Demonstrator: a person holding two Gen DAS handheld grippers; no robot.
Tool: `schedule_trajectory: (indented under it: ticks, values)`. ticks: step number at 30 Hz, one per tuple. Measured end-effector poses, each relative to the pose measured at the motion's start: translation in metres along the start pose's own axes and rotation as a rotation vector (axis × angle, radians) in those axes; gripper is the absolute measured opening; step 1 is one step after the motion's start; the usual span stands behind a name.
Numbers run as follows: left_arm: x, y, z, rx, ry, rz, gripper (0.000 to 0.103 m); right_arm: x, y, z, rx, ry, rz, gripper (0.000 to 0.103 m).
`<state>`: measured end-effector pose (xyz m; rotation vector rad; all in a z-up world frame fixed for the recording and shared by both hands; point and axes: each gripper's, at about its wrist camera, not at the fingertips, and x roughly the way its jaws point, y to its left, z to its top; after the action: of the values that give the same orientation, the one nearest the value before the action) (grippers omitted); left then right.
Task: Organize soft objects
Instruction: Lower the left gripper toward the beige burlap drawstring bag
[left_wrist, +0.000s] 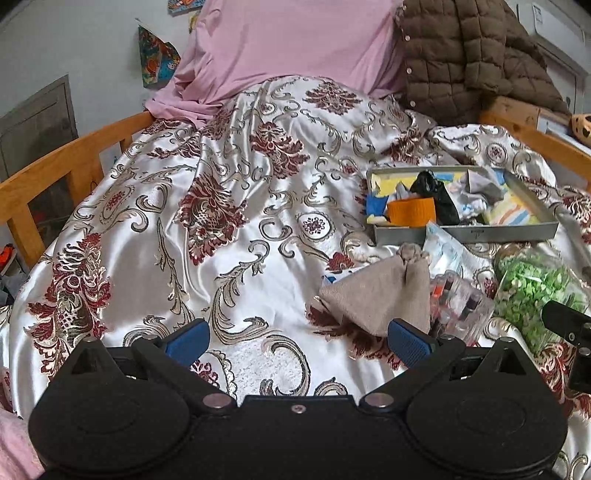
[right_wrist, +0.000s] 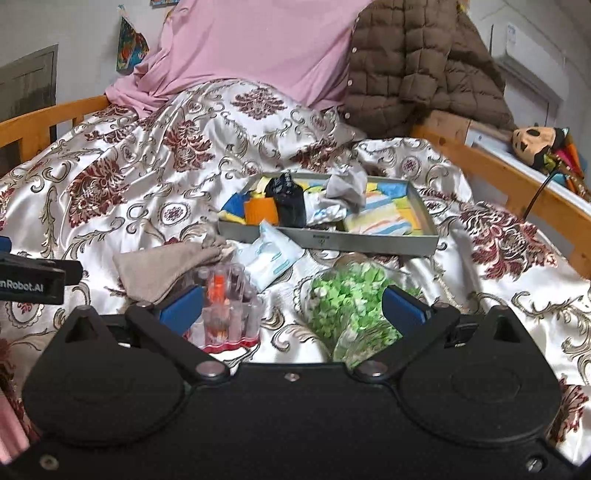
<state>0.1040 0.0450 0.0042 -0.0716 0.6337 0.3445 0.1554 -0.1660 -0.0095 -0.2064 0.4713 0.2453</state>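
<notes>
A grey tray (left_wrist: 465, 233) (right_wrist: 369, 244) lies on the bed, holding an orange band (left_wrist: 412, 211) (right_wrist: 260, 210), a black sock (right_wrist: 288, 201), a grey cloth (right_wrist: 347, 188) and striped cloths. A beige cloth (left_wrist: 376, 295) (right_wrist: 166, 266) lies in front of it, beside a clear plastic holder (right_wrist: 225, 310), a tissue pack (right_wrist: 271, 254) and a bag of green pieces (right_wrist: 351, 306) (left_wrist: 532, 291). My left gripper (left_wrist: 297, 341) is open and empty, near the beige cloth. My right gripper (right_wrist: 291, 308) is open and empty, between holder and bag.
The bed has a satin floral cover (left_wrist: 221, 206), wooden rails (left_wrist: 55, 166) (right_wrist: 517, 184), a pink pillow (left_wrist: 291, 40) and a brown quilted jacket (left_wrist: 469, 55) at the head. A soft toy (right_wrist: 539, 144) sits beyond the right rail.
</notes>
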Motion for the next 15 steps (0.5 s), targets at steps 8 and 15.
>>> schedule_trajectory:
  ticks: [8, 15]
  values:
    - [0.006, -0.002, 0.000, 0.007, 0.031, 0.000, 0.102, 0.006, 0.000, -0.002, 0.002, 0.033, 0.017, 0.102]
    - [0.014, -0.003, 0.002, 0.013, 0.057, 0.003, 0.102, 0.017, 0.004, -0.002, -0.014, 0.082, 0.057, 0.102]
